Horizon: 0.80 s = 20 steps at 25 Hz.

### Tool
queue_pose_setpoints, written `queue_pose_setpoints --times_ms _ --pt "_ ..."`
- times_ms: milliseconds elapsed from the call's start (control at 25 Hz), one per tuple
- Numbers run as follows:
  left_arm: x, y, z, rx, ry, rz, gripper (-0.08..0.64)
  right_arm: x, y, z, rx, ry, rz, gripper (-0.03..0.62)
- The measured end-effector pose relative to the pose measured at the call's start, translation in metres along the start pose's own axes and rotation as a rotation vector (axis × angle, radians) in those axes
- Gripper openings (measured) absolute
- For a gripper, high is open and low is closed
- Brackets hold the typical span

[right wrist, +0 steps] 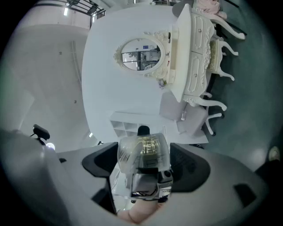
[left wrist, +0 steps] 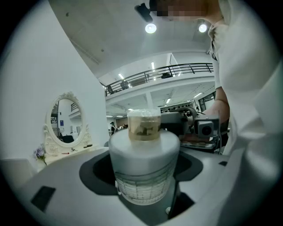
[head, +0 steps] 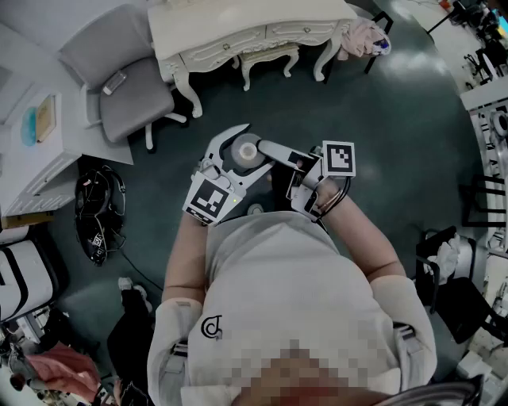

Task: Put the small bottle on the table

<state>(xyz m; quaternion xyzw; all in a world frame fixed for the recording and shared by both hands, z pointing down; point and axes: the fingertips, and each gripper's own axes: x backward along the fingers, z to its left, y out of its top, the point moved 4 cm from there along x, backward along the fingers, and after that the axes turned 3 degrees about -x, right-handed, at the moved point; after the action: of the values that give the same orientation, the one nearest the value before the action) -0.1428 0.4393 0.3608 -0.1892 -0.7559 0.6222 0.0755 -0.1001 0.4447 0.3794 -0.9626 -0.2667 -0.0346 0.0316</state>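
small bottle point(head: 248, 151) hangs mid-air above the floor, well apart from the white dressing table point(head: 238, 24). left gripper point(head: 254, 147) pinches its frosted body between wide-set jaws; right gripper point(right wrist: 146, 167) stands spread around it, pads seemingly clear. likely light, rigid, smooth, slippery: grip the broad body, not the gold cap point(left wrist: 143, 126).

Frosted white small bottle point(left wrist: 143, 172) with a tan cap point(left wrist: 143, 126). Grey left gripper point(head: 252, 149) carries black-and-white square markers. Cream dressing table point(head: 238, 28) at twelve o'clock, grey chair point(head: 127, 87) at ten, dark teal floor point(head: 397, 119).
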Motion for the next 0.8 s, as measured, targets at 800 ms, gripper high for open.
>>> queue_pose_setpoints --times_ms 800 --pt "-0.002 -0.011 0.028 0.047 0.036 -0.008 0.348 -0.023 0.020 -0.007 -0.003 -0.049 0.046 0.371"
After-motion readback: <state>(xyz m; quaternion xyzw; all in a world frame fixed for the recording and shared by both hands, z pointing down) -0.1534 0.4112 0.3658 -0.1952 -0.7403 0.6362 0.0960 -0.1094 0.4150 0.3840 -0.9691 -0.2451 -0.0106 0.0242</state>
